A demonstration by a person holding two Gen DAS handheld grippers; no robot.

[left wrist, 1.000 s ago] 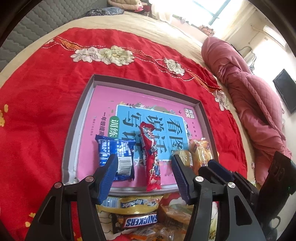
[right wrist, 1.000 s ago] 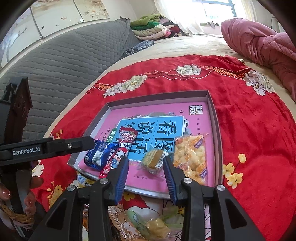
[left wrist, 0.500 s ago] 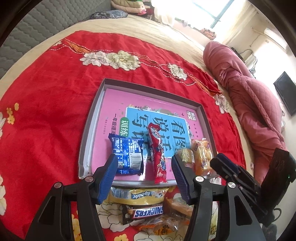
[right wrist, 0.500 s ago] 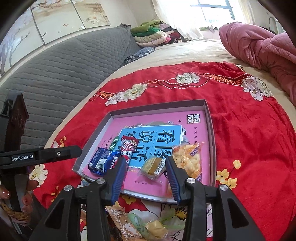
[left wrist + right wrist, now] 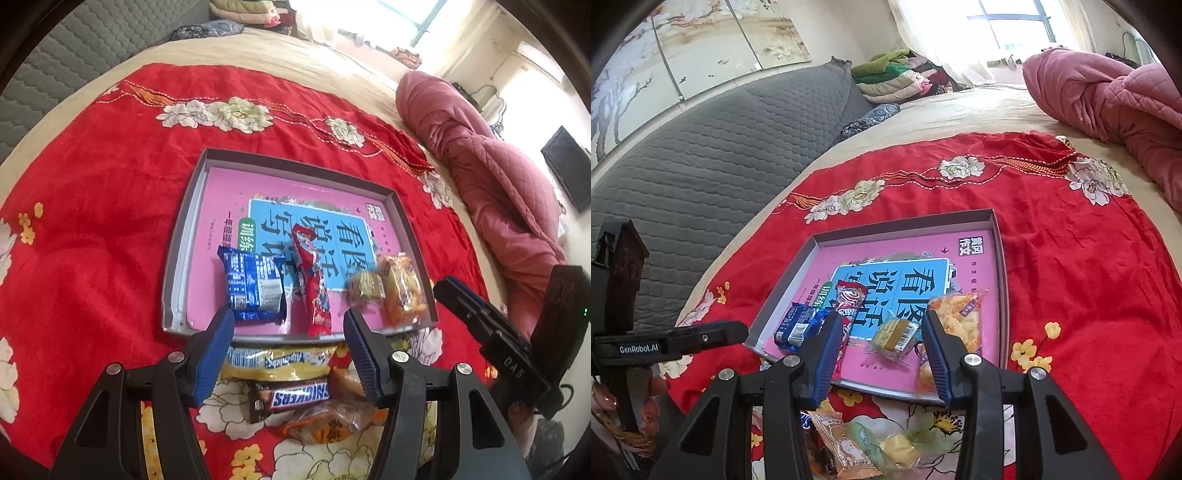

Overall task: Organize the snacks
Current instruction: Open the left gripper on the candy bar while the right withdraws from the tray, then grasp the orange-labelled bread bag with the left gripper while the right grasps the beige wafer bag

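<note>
Grippers first: left gripper [image 5: 289, 328] w/ ribbed blue pads on black plastic arms, jaws apart, nothing between them, just been widening. Right gripper [image 5: 877, 338] same build, jaws apart and empty too; it widened within the last sec. Screw heads shine on both arms.

Loose snacks on cloth nearest the cameras: brown glossy bar [image 5: 291, 400] reading "SNICKERS", upside down; crinkly yellow-and-white bag [image 5: 277, 360] just beyond it, printed "Alpenliebe" inverted; clear orange-brown wrapped pastry [image 5: 328, 428] touching the bar. Right wrist view: tan cartoon packet [image 5: 838, 439] and pale yellow-green wrapped piece [image 5: 897, 448], between the arms.

Next, shallow grey cardboard tray [image 5: 177, 258], rectangular, low rim, lined w/ pink printed sheet [image 5: 225, 192] bearing a blue panel of big Chinese characters. Inside, along near edge: blue foil pack [image 5: 255, 288] w/ white label, small text unreadable; long red wrapper [image 5: 312, 284] lying lengthwise; small clear-wrapped square cake [image 5: 365, 286]; see-thru bag of orange puffs [image 5: 400, 291] by the right rim.

Under all: red plush cloth [image 5: 92, 206] w/ white embroidered peonies, small yellow flowers. Beyond: beige sheet, grey quilted headboard [image 5: 701, 155], pink quilted duvet [image 5: 1108, 96]. "GenRobot.AI" reads on the left gripper's arm.
</note>
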